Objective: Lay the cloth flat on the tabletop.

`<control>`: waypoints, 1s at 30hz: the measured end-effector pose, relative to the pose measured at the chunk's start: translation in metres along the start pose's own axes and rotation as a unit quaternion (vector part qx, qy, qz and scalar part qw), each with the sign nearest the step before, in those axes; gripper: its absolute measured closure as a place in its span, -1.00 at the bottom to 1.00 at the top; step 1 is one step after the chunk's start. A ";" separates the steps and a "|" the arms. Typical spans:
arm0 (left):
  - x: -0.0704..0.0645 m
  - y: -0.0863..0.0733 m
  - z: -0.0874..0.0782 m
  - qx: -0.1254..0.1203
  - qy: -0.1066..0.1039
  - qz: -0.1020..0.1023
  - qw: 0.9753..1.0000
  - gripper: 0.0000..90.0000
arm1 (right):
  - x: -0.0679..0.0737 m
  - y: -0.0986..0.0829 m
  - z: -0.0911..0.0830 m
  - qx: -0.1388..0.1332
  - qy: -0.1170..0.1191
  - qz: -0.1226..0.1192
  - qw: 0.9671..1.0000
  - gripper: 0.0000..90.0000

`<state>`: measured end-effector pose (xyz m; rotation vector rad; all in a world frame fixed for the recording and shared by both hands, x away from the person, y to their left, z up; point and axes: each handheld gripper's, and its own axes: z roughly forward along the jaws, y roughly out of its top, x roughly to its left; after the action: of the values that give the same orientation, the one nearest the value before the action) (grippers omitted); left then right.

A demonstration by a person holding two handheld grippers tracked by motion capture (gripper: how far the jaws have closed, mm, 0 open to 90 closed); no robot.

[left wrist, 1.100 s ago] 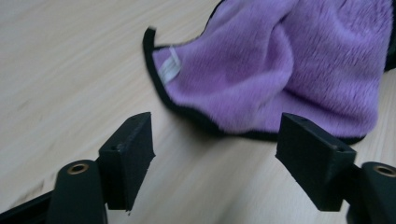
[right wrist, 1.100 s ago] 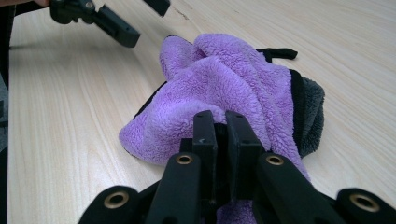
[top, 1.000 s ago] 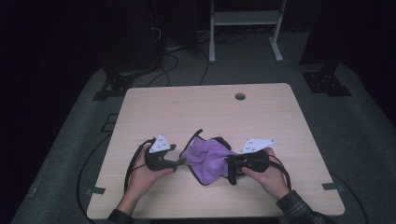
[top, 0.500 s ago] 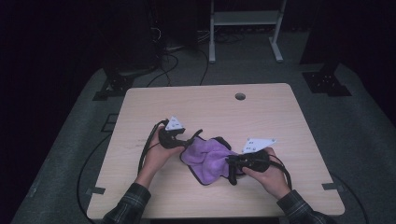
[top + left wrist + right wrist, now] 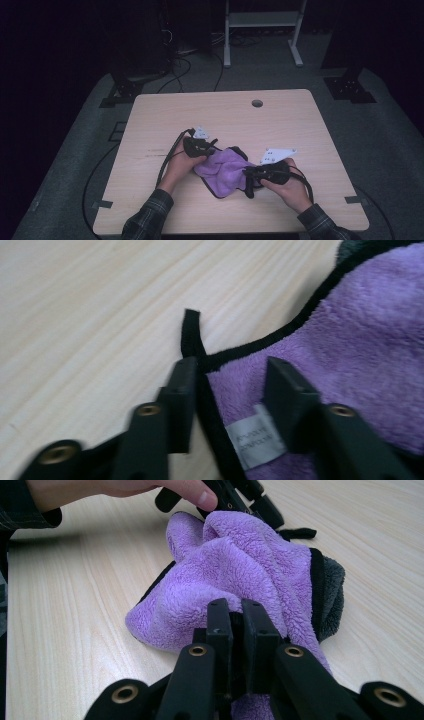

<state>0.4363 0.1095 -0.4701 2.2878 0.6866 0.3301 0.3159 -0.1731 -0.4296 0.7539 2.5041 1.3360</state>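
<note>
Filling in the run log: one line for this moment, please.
right gripper: shut on purple fleece cloth | left gripper: open, astride its black-trimmed corner | wooden table

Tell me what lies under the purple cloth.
The purple cloth lies bunched on the wooden table; its grey reverse side shows at one fold. The right tool pinches an edge, the open left tool straddles the labelled corner. Anything beneath the folds is covered.

Purple cloth (image 5: pixel 226 170) bunched on table (image 5: pixel 300 130), left gripper (image 5: pixel 209 148), right gripper (image 5: pixel 248 176) touching it.

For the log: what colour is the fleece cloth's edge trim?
Black, on the purple fleece cloth; clearest in the left gripper view.
</note>
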 end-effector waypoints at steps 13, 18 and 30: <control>-0.001 0.001 -0.018 0.019 0.007 -0.033 0.999 0.90 | -0.006 0.002 -0.009 -0.014 -0.017 0.008 1.000 0.84; 0.011 -0.002 -0.042 -0.017 0.015 -0.063 0.998 0.91 | -0.017 0.003 -0.020 -0.026 -0.036 0.018 0.999 0.85; 0.029 -0.018 -0.077 -0.054 0.040 -0.107 0.992 0.90 | -0.045 0.002 -0.035 -0.042 -0.088 0.034 0.995 0.85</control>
<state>0.4213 0.1804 -0.4264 2.0862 0.9242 0.3501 0.3404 -0.2208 -0.4107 0.9052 2.2901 1.3246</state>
